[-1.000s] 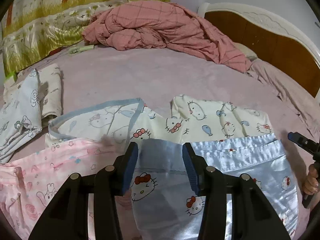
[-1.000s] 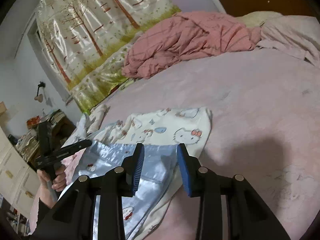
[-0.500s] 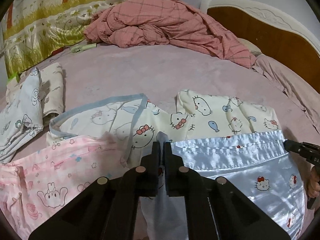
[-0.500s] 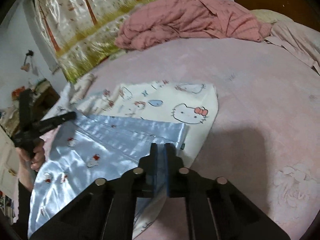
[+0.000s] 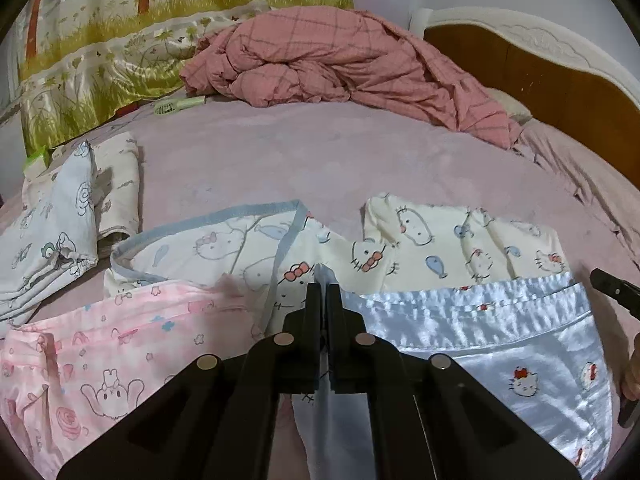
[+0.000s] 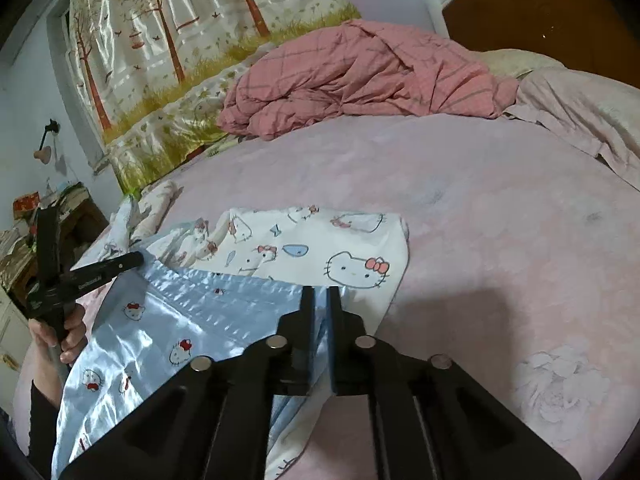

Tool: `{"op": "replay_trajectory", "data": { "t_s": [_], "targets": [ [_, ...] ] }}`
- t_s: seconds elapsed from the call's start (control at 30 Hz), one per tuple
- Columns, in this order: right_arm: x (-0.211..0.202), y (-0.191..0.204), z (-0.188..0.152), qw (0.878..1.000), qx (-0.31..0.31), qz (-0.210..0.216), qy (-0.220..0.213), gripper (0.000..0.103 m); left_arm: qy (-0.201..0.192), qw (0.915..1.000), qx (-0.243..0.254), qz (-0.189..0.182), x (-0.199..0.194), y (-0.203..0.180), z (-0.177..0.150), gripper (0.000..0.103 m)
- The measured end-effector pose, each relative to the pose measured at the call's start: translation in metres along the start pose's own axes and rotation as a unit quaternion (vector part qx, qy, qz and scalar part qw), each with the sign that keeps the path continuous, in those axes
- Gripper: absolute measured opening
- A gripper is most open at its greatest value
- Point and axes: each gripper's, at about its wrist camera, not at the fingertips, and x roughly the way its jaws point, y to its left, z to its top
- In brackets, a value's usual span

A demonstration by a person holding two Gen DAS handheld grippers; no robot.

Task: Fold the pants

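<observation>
The blue satin pants [image 5: 480,344] lie spread on the pink bed sheet [image 5: 320,160], partly over a cream cat-print garment [image 5: 460,240] that sits just beyond them, toward the headboard [image 5: 560,80]. They look flat and unfolded, with the gathered waistband running across the edge nearest the cream garment.

The left gripper [image 5: 324,300] is pinched tight on the waistband corner at the pants' left end, with a sliver of blue cloth poking up between its closed jaws. The right gripper [image 6: 318,304] is clamped on the opposite waistband corner, beside the cream garment's right edge, blue fabric showing between its jaws.

By my reading, only the grasp is done: both corners are held, but no crease shows and no layer is doubled over. The whole fold is yet to come, probably lifting the two corners and laying one half of the pants over the other, then folding them shorter.

To the left of the pants lie a pink printed garment [image 5: 100,344] and, beyond it, a pile of pale printed clothes [image 5: 52,224]. A rumpled pink plaid quilt [image 5: 340,64] is bunched well beyond the pants, near the headboard.
</observation>
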Motion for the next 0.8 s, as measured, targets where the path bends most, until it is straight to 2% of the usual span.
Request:
{"op": "replay_trajectory", "data": {
  "t_s": [0.2, 0.23, 0.3, 0.5, 0.53, 0.6, 0.67, 0.8],
  "targets": [
    [0.015, 0.012, -0.003, 0.999, -0.030, 0.000, 0.035, 0.010, 0.006, 0.9999, -0.015, -0.006, 0.002, 0.005, -0.001, 0.002],
    [0.017, 0.013, -0.004, 0.999, -0.034, 0.000, 0.040, 0.012, 0.006, 0.9998, -0.016, -0.007, 0.002, 0.005, -0.001, 0.002],
    [0.019, 0.016, -0.005, 0.998, -0.041, -0.005, 0.046, 0.026, 0.006, 0.9998, -0.016, -0.006, 0.002, 0.005, -0.001, 0.002],
    [0.018, 0.012, -0.005, 0.998, -0.034, 0.013, 0.043, 0.027, 0.006, 0.9998, -0.015, -0.007, 0.002, 0.006, 0.000, 0.002],
    [0.019, 0.014, -0.005, 0.998, -0.037, 0.012, 0.048, 0.026, 0.006, 0.9998, -0.015, -0.007, 0.002, 0.005, 0.000, 0.002],
    [0.021, 0.017, -0.006, 0.998, -0.045, 0.001, 0.051, 0.002, 0.006, 0.9998, -0.017, -0.007, 0.002, 0.006, 0.000, 0.002],
    [0.014, 0.020, -0.005, 0.998, -0.050, 0.009, 0.032, 0.002, 0.003, 0.9998, -0.021, -0.008, 0.001, 0.007, 0.000, 0.002],
    [-0.004, 0.021, 0.004, 0.999, -0.045, -0.006, -0.019, 0.001, -0.011, 0.9991, -0.034, -0.023, -0.009, 0.006, 0.008, 0.002]
  ]
}}
